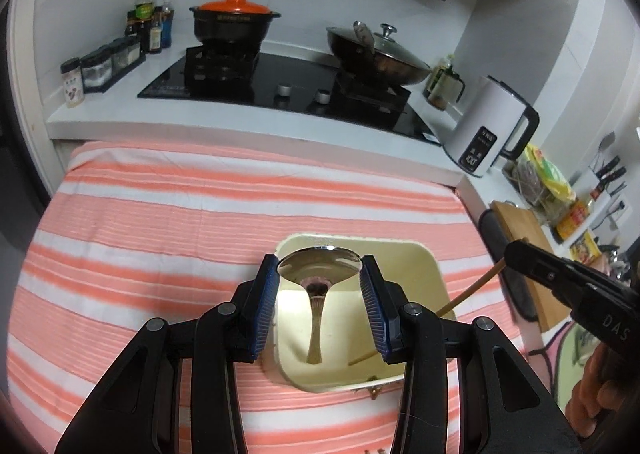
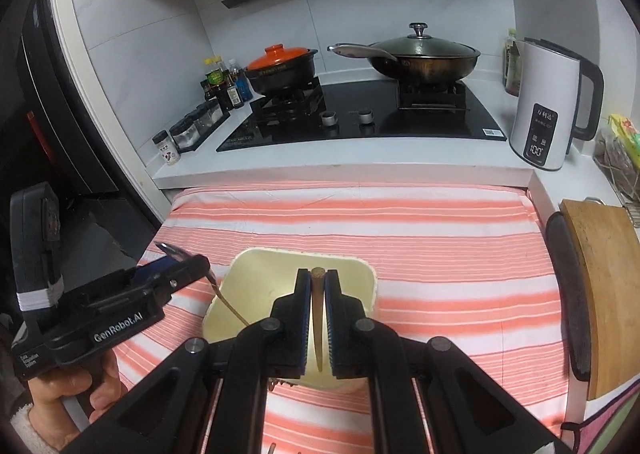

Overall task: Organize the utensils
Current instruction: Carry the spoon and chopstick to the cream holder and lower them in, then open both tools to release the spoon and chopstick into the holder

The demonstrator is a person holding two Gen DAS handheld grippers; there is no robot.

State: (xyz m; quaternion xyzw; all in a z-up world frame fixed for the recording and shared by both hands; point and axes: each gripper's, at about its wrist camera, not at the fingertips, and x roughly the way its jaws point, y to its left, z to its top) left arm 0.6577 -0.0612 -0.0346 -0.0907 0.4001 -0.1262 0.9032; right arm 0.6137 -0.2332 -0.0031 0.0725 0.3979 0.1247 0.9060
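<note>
Gripping spoon [image 1: 319, 274] bowl, left gripper [image 1: 320, 278]; handle points down into container [image 1: 420, 274]; right gripper [image 2: 318, 318] clamps chopstick [image 2: 318, 318] lengthwise

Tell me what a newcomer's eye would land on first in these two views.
First, the metal spoon clamped by its bowl in the left gripper, handle hanging over the cream container on the pink striped cloth. Next, the right gripper shut on a wooden chopstick above that same container. Behind, an orange-lidded pot sits on the black stove.
</note>
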